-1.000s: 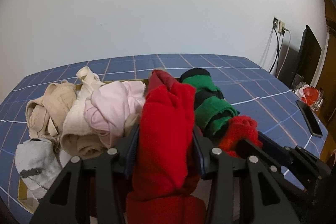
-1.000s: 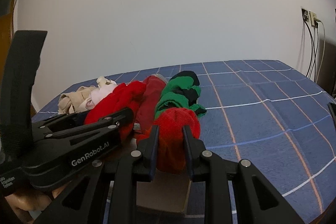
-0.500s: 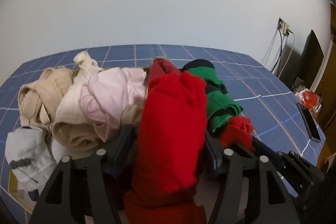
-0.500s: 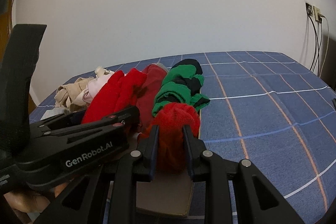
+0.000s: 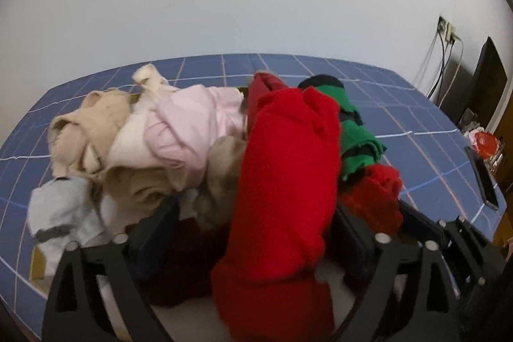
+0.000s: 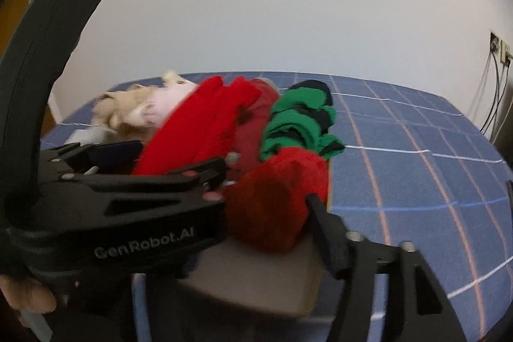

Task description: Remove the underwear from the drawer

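A shallow brown drawer tray (image 6: pixel 256 284) lies on a blue checked bed, packed with rolled underwear. My left gripper (image 5: pixel 256 213) is open, its jaws wide apart on either side of a big bright red roll (image 5: pixel 285 169) that stands between them. The left gripper also shows in the right wrist view (image 6: pixel 179 169). My right gripper (image 6: pixel 269 207) is open around a smaller red roll (image 6: pixel 275 201); only its right finger (image 6: pixel 327 223) shows, apart from the cloth. That small roll shows in the left wrist view (image 5: pixel 375 194). A green and black roll (image 6: pixel 298 124) lies behind it.
Pink (image 5: pixel 195 124), beige (image 5: pixel 89 124) and light grey (image 5: pixel 61 210) rolls fill the tray's left side. A dark red roll (image 6: pixel 253 124) lies in the middle. A phone (image 5: pixel 484 178) lies at the bed's right edge. Wall sockets with cables (image 5: pixel 447 31) are at the right.
Both grippers have opened: the left jaws spread away from the big red roll, the right jaws from the small one. Both cameras moved closer and lower over the tray.
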Demonstrator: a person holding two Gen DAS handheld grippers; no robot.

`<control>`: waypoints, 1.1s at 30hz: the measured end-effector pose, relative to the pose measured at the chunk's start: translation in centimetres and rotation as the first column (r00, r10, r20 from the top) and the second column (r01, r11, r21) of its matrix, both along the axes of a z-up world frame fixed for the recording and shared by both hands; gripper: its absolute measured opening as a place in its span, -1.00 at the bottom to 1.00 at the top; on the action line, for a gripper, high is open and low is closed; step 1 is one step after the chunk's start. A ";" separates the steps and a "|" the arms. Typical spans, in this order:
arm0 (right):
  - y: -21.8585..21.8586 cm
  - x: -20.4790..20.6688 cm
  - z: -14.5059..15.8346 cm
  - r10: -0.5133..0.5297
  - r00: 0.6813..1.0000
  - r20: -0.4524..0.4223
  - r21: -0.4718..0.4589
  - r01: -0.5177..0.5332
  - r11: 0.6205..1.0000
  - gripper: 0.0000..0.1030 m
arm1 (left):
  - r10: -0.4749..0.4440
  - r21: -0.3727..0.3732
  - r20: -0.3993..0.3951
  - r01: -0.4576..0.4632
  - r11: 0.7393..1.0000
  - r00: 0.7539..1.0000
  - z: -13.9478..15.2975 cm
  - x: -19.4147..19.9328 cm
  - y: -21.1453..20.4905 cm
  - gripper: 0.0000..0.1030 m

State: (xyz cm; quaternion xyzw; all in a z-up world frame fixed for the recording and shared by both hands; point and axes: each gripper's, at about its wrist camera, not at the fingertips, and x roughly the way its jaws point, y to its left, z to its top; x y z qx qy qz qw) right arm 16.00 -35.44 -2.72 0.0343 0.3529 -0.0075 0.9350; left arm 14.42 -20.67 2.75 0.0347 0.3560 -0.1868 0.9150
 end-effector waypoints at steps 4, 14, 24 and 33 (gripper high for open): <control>1.0 -1.5 0.6 -0.030 0.998 0.047 -0.017 0.031 0.999 0.48 | 0.024 -0.012 0.082 -0.023 1.000 0.996 1.2 -2.1 1.2 0.99; 0.5 -4.7 0.9 -0.155 0.982 0.104 0.130 0.141 0.982 0.52 | 0.091 0.023 0.247 -0.100 0.995 0.965 2.9 -6.2 4.5 0.99; 1.9 -7.5 1.5 -0.177 0.969 0.171 0.165 0.149 0.975 0.58 | 0.123 -0.031 0.239 -0.120 0.992 0.963 2.5 -8.3 7.2 0.99; 2.9 -10.1 2.9 -0.184 0.958 0.219 0.114 0.162 0.980 0.59 | 0.164 -0.078 0.252 -0.149 0.986 0.954 3.0 -11.1 9.9 0.99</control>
